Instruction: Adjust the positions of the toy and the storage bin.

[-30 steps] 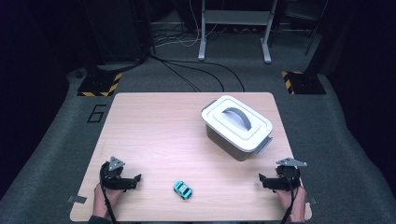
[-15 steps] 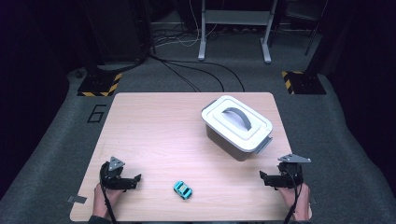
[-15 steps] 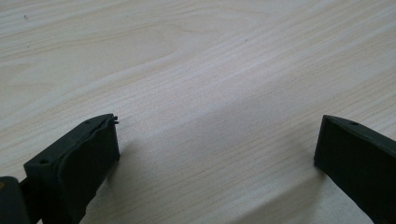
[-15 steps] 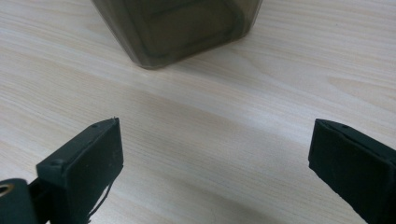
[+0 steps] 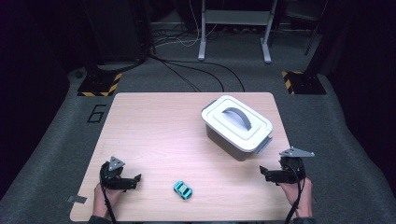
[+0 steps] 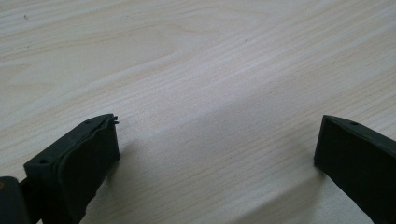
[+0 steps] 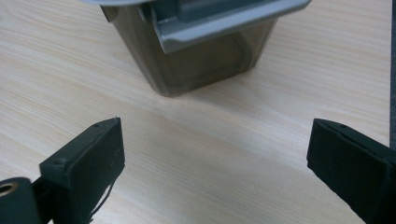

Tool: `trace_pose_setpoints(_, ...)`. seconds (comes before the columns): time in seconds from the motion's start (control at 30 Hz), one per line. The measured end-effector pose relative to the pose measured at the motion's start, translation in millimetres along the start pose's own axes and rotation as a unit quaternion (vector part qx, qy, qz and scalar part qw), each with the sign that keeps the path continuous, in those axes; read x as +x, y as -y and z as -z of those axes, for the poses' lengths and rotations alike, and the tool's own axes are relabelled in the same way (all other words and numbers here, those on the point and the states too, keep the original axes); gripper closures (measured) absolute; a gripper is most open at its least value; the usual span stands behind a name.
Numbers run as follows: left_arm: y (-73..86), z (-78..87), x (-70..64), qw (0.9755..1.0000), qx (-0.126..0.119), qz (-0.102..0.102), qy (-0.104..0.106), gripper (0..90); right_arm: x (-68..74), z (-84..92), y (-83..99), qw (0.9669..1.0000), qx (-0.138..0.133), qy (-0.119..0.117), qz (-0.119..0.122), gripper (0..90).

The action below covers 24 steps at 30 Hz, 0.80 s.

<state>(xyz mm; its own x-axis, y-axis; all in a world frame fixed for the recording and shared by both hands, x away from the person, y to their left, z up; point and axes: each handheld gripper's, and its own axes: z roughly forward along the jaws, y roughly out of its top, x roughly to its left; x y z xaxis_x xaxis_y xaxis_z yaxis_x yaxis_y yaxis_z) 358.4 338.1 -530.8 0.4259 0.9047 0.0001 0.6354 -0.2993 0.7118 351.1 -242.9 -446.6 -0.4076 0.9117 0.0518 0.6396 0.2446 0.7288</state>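
I log: toy car [image 5: 183, 189], turquoise; box [image 5: 232, 142], smoky dark body, white lid [image 5: 236, 123], grey handle [image 5: 238, 116]; table [image 5: 154, 130], pale wood grain; floor blocks [image 5: 99, 84], yellow-black stripes; both grippers [image 5: 132, 179] [image 5: 265, 173], black

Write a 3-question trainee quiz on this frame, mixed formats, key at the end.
1. True or false: the lid is on the box.
2. Which gripper is nearer the toy car? A) left gripper B) right gripper
3. Fill in: both grippers' jaws stand ____ and hold nothing.

Key:
1. True. The white lid with its grey handle sits shut on the box.
2. A. The car lies on the table just right of the left gripper.
3. Open. Each gripper view shows bare wood between the jaws.
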Motion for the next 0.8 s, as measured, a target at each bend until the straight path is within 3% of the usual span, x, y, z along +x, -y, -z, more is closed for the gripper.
trace_pose_setpoints(0.57, -0.1, 0.1, 0.0, 1.0000, 0.001, 0.000, 0.000, 0.0, 4.8, 18.2, -37.8, 0.9994, -0.025, -0.010, 0.021, 4.9)
trace_pose_setpoints(0.8, -0.1, 0.1, 0.0, 1.0000, 0.001, 0.000, 0.000, 0.0, 7.6, 18.0, -55.6, 0.9988, -0.033, -0.013, 0.034, 5.3)
